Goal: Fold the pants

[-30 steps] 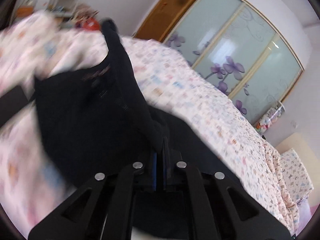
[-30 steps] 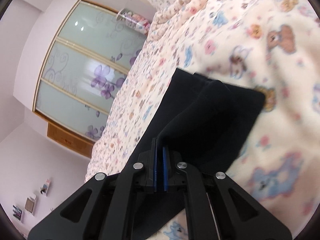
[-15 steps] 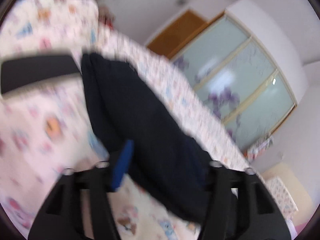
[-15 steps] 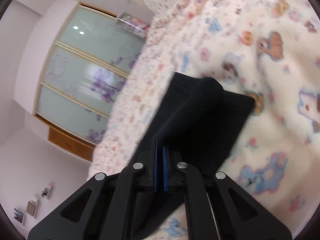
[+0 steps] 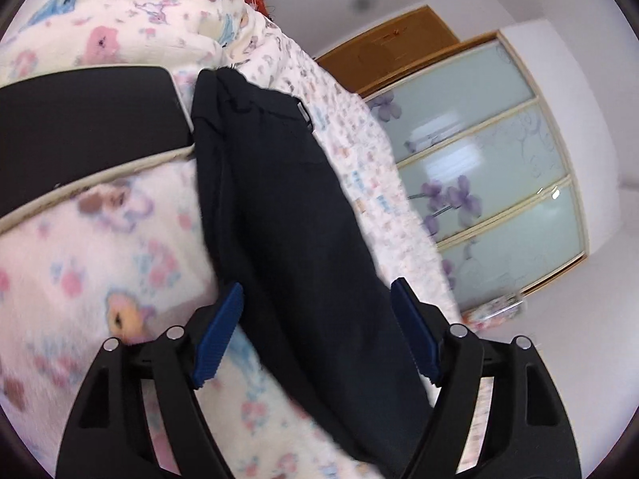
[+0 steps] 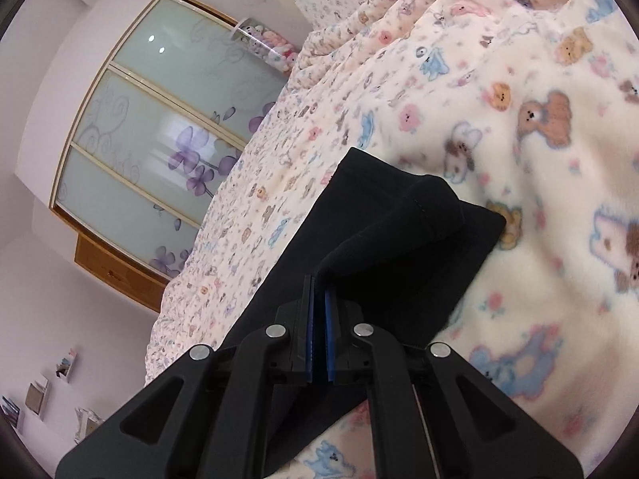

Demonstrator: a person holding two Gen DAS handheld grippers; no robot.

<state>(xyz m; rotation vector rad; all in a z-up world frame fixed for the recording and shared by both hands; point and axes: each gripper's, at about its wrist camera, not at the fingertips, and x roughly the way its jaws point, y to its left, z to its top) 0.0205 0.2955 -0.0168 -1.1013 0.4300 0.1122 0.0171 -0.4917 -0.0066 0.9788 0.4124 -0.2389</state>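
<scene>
Releasing: the left gripper (image 5: 315,335) has just been opening its jaws, and they stand wide with the blue pads (image 5: 219,333) clear of the cloth on both sides; a band of the pants (image 5: 287,215) runs between them but nothing presses on it.
Clamping: the right gripper (image 6: 318,335) has its jaws pinched together on a raised ridge of the pants (image 6: 379,247), near the hem end.
Pants, near: in the left wrist view the dark cloth lies in one long strip across the bed (image 5: 80,263), starting under the open jaws and running up and away.
Pants, far: the waist end, with a small pale tag showing, lies beside a black panel (image 5: 84,119) that rests on the blanket; the two look close, but I cannot tell whether they touch.
Hem end: in the right wrist view the cuffs are stacked and lie flat on the bed (image 6: 539,167), well in from its far edge, where the blanket bunches.
Step in hand, as I judge it: the legs look laid one on the other, so the lengthwise fold seems done and a crosswise fold is due.
Doing it well: draw the left jaws straight back without snagging, keep the right pinch firm on both layers, carry the hems over to the waist, low and level.
Risk: the fleece blanket may drag the lower layer askew.
Behind: a sliding wardrobe (image 5: 491,159) stands past the bed's far side.
</scene>
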